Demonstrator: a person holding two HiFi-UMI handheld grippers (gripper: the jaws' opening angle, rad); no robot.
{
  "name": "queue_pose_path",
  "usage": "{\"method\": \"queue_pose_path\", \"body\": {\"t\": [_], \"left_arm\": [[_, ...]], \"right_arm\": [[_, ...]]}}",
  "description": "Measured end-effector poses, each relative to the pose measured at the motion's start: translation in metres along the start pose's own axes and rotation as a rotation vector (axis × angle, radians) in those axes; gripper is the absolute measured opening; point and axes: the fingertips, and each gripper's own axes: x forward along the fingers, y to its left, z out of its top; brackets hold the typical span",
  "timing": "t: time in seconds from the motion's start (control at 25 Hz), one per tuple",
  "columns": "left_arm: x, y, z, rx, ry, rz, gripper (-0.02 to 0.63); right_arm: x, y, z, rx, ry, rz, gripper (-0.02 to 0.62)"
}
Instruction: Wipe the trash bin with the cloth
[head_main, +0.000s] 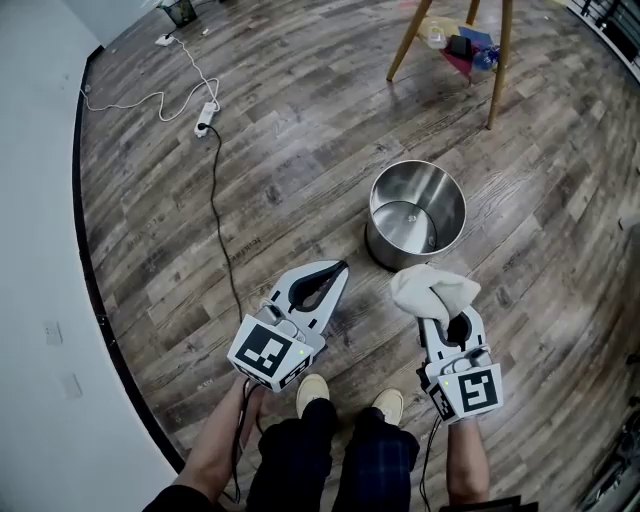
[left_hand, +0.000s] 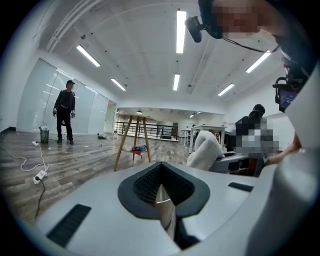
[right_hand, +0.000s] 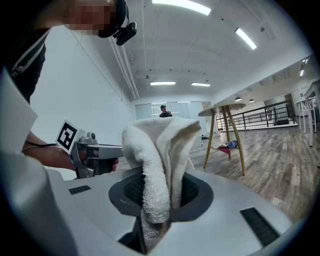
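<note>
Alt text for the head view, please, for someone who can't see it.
Seen from above, the right claw grips a white cloth just short of an open steel trash bin standing on a wood floor. The left claw is shut and empty, off to the bin's left.

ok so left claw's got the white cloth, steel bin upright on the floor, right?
No: the right claw holds the white cloth, as the right gripper view shows. The steel bin does stand upright on the floor.
</note>
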Motion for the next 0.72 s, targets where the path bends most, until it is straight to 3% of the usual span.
{"method": "queue_pose_path", "body": {"t": [0.4, 0.56, 0.72], "left_arm": [[-0.031, -0.001, 0.143, -0.003, -0.023, 0.025, 0.0], [-0.04, -0.001, 0.188, 0.045, -0.02, 0.014, 0.0], [-0.054, 0.001, 0.225, 0.041, -0.026, 0.024, 0.0]], "right_arm": [[-0.023, 0.018, 0.143, -0.03, -0.001, -0.012, 0.083], [-0.033, 0.021, 0.188, -0.048, -0.013, -0.025, 0.083], [-0.041, 0.03, 0.22, -0.048, -0.019, -0.031, 0.083]]}}
